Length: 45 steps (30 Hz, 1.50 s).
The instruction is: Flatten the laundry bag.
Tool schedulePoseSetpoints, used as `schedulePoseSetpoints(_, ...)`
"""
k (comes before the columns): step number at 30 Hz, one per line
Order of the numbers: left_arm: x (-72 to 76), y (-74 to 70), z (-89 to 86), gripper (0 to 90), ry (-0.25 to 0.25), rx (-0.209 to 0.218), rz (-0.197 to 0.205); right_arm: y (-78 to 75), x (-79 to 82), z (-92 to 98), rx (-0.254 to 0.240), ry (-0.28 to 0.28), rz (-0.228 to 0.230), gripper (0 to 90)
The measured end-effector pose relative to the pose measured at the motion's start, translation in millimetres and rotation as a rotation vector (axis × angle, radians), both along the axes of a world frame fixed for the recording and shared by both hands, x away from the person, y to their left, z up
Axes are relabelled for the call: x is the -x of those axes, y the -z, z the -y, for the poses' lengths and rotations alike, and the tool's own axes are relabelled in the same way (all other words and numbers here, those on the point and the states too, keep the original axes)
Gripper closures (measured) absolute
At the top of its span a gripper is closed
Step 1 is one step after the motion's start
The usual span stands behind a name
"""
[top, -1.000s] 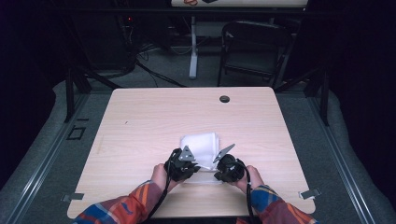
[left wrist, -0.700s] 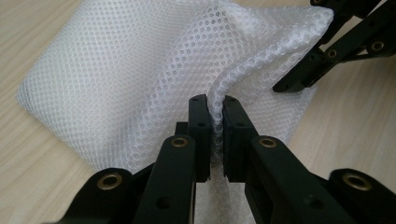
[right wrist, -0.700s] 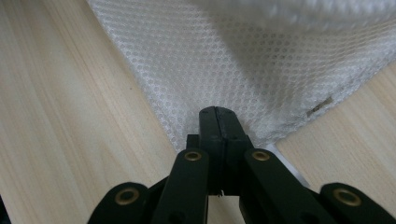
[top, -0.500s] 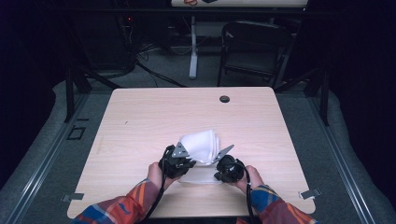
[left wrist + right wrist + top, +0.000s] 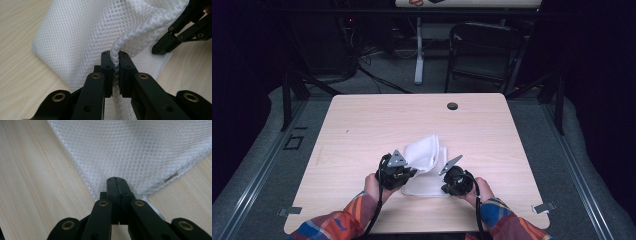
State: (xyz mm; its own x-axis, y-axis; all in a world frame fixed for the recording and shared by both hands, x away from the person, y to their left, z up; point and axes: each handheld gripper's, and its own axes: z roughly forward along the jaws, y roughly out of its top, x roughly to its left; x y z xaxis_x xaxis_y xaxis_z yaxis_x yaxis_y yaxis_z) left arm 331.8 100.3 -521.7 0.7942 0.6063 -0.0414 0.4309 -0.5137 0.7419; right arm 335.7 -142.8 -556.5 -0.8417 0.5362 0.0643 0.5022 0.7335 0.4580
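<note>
The white mesh fabric bag (image 5: 424, 162) at the pale wooden counter's (image 5: 362, 130) near centre is now lifted higher by the left gripper (image 5: 114, 72), fingers clamped on its rolled edge; a fold is judged underway. The right gripper (image 5: 117, 188) is closed on a corner.

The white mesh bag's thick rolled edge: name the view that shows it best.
The left gripper view: the rolled edge runs straight between the left gripper jaws. The high view gives the mesh bag small; the right gripper view shows flat mesh pinched by the right gripper.

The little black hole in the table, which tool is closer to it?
Right. The right tool sits almost straight below the hole; the left tool is off to the side, farther away.
</note>
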Motion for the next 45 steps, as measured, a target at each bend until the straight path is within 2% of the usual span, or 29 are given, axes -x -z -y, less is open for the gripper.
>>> schedulePoseSetpoints(2,-0.3,-1.7,-4.6,84.2,-0.005,0.008,-0.014,0.0,0.1,-0.1,0.000,0.000,0.000,90.0)
schedulePoseSetpoints(7,0.2,-3.2,-13.0,84.4,-0.027,0.033,-0.007,0.6,0.2,-0.2,-0.009,0.009,-0.002,90.0)
schedulePoseSetpoints(15,0.9,-4.6,-24.5,84.6,-0.048,0.023,-0.018,0.5,0.0,-0.1,-0.008,0.008,-0.002,90.0)
schedulePoseSetpoints(16,1.1,-5.1,-27.0,84.7,-0.050,0.024,-0.029,0.5,0.1,-0.2,-0.008,0.008,-0.003,90.0)
schedulePoseSetpoints(19,1.9,-6.2,-34.3,85.1,-0.070,0.030,-0.018,0.6,0.0,0.0,-0.008,0.008,-0.002,90.0)
schedulePoseSetpoints(21,2.7,-7.0,-39.6,85.3,-0.070,0.018,-0.021,0.5,0.1,-0.2,-0.007,0.009,-0.003,90.0)
schedulePoseSetpoints(22,3.3,-6.3,-42.0,85.5,-0.081,0.027,-0.018,-0.8,-0.5,0.1,0.014,0.000,-0.003,90.0)
schedulePoseSetpoints(23,3.3,-6.8,-44.9,85.5,-0.077,0.019,-0.031,-0.8,-0.5,0.0,0.014,0.000,-0.004,90.0)
schedulePoseSetpoints(25,4.1,-5.6,-49.5,85.5,-0.097,0.025,-0.030,-0.3,-0.2,-0.1,0.007,0.005,-0.003,90.0)
schedulePoseSetpoints(26,3.9,-6.0,-52.9,85.5,-0.092,0.021,-0.051,-0.3,-0.3,-0.1,0.008,0.006,-0.003,90.0)
schedulePoseSetpoints(27,4.1,-5.3,-53.9,85.5,-0.102,0.019,-0.043,-0.7,-0.3,-0.3,0.011,0.002,-0.004,90.0)
schedulePoseSetpoints(29,4.3,-5.3,-57.8,85.8,-0.101,0.017,-0.053,-0.8,-0.4,-0.3,0.012,0.001,-0.004,90.0)
schedulePoseSetpoints(31,5.5,-4.1,-59.1,86.1,-0.110,0.015,-0.046,-0.9,-0.3,-0.5,0.014,-0.001,-0.003,90.0)
schedulePoseSetpoints(33,5.6,-4.1,-61.5,86.2,-0.105,0.011,-0.061,-0.5,0.1,-0.8,0.010,0.005,-0.001,90.0)
schedulePoseSetpoints(34,5.5,-3.2,-61.6,86.2,-0.113,0.015,-0.052,-0.5,0.2,-0.9,0.011,0.005,0.001,90.0)
schedulePoseSetpoints(38,4.7,-1.8,-62.7,86.4,-0.112,0.016,-0.072,-0.9,-0.3,-0.5,0.015,0.000,-0.003,90.0)
schedulePoseSetpoints(43,2.9,2.7,-64.4,86.4,-0.135,0.011,-0.096,-1.4,0.3,-0.4,0.030,0.003,0.010,90.0)
schedulePoseSetpoints(45,3.4,3.2,-64.9,86.5,-0.144,0.023,-0.104,-1.5,0.0,0.4,0.032,0.003,0.009,90.0)
